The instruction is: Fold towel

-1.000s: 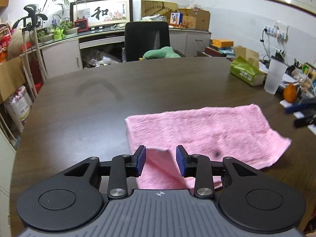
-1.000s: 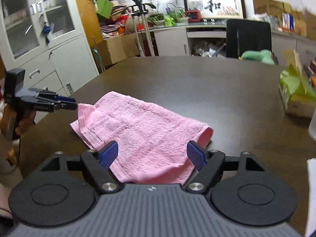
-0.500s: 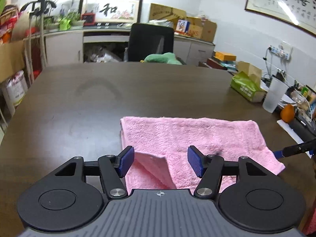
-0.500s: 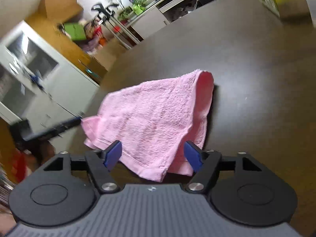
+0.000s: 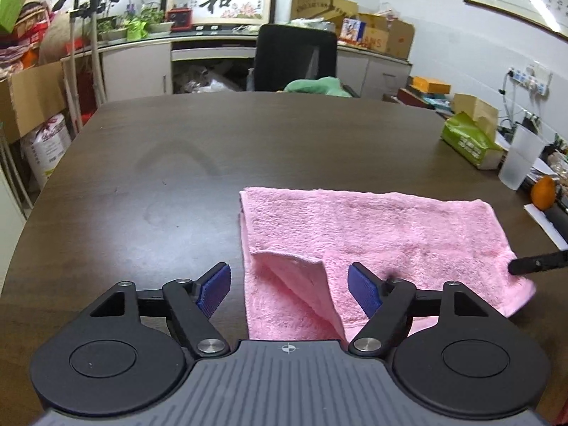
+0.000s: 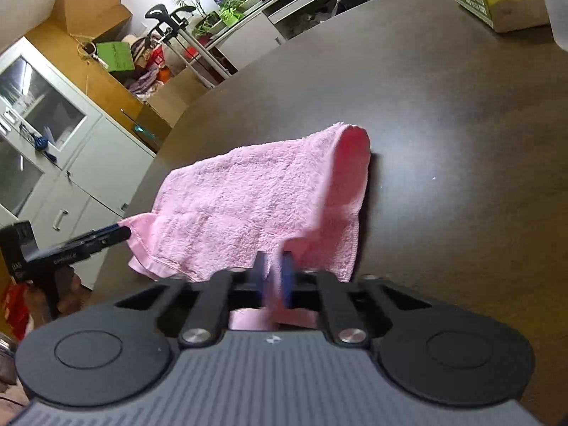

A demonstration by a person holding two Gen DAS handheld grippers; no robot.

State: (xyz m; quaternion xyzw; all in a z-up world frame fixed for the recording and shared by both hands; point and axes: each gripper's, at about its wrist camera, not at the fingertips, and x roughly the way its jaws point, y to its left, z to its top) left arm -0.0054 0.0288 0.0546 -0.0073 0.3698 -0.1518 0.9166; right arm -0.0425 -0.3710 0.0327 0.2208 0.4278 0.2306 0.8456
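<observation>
Pink towel (image 5: 372,234) lies folded on the dark brown table (image 5: 177,163), filling the 3 o'clock to 5 o'clock part of the left wrist view; one near corner is turned over on itself in a small flap. Left gripper (image 5: 289,289) is at 6 o'clock in its own view, jaws spread wide, having just been opening; blue pads (image 5: 214,289) stand either side of the flapped corner and touch no cloth. That corner lies between them, free. Right gripper (image 6: 274,277) at 6 o'clock of the right wrist view: jaws have just closed and are now pressed together on the towel's near edge, pink cloth bunched between the blue pads and showing below them. The towel rises from that pinch toward 12 o'clock, its folded edge rounded and lifted at about 1 o'clock, the picture there slightly blurred. In the right wrist view the left gripper's black fingers (image 6: 106,236) come in from 9 o'clock and reach the towel's far corner; whether they touch it cannot be told. In the left wrist view a black fingertip of the right gripper shows at 3 o'clock against the towel's right edge. Green tissue pack (image 5: 468,140) and a frosted plastic cup (image 5: 520,158) sit on the table at 2 o'clock, well apart from the towel. Black office chair (image 5: 294,56) stands behind the table at 12 o'clock.
</observation>
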